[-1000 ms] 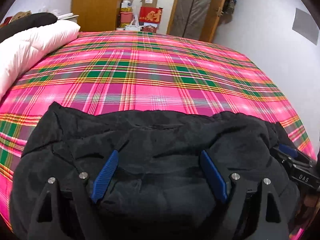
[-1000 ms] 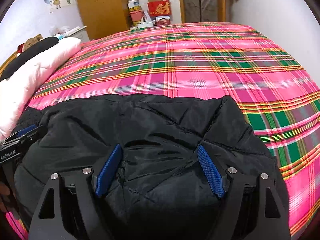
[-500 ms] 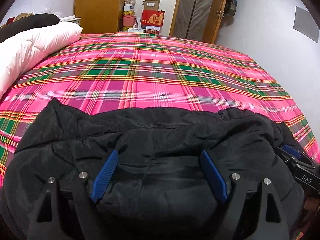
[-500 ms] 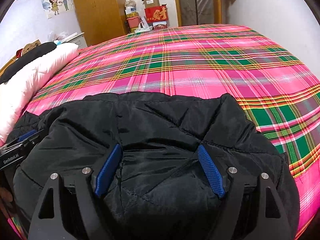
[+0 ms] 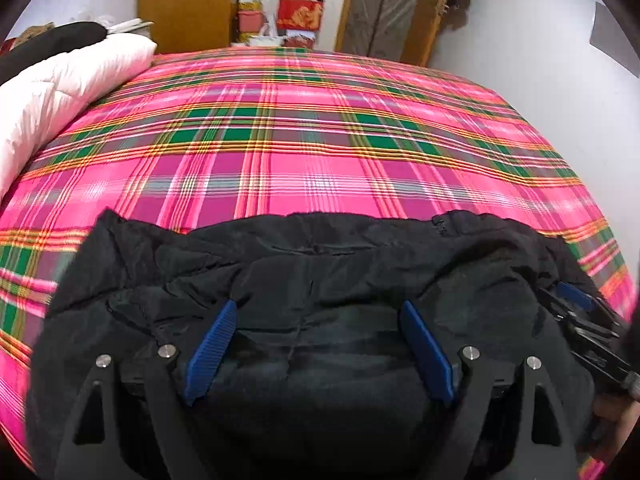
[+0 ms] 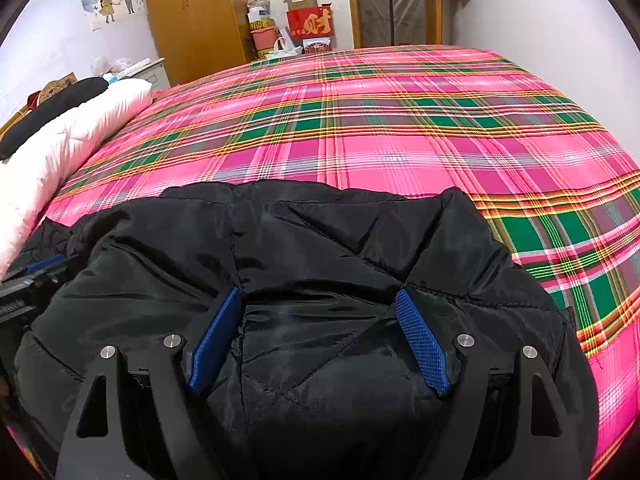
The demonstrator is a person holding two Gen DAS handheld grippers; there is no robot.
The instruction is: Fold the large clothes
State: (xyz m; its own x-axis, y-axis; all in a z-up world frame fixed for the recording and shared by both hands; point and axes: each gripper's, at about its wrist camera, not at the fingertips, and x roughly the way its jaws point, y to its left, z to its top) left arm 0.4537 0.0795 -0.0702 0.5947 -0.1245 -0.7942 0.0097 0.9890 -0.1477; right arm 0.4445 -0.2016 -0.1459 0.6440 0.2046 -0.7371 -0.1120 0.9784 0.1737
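Observation:
A black quilted jacket (image 5: 320, 264) lies bunched on the near part of a pink plaid bed (image 5: 304, 140). My left gripper (image 5: 318, 312) has its blue pads spread wide, with a thick fold of the jacket between them. My right gripper (image 6: 318, 300) stands the same way over the jacket (image 6: 320, 240), pads wide apart with padded fabric filling the gap. Each gripper shows at the edge of the other's view: the right one at the right edge (image 5: 580, 312), the left one at the left edge (image 6: 32, 280).
A white duvet (image 5: 60, 80) with a dark garment on it lies along the bed's left side. A wooden wardrobe (image 6: 192, 12), stacked boxes (image 6: 308, 20) and a door stand beyond the far end. A white wall (image 6: 560, 20) runs along the right.
Both grippers have lifted and tilted a little, so more of the far room shows. The jacket bundle has stayed between the pads and drawn slightly nearer.

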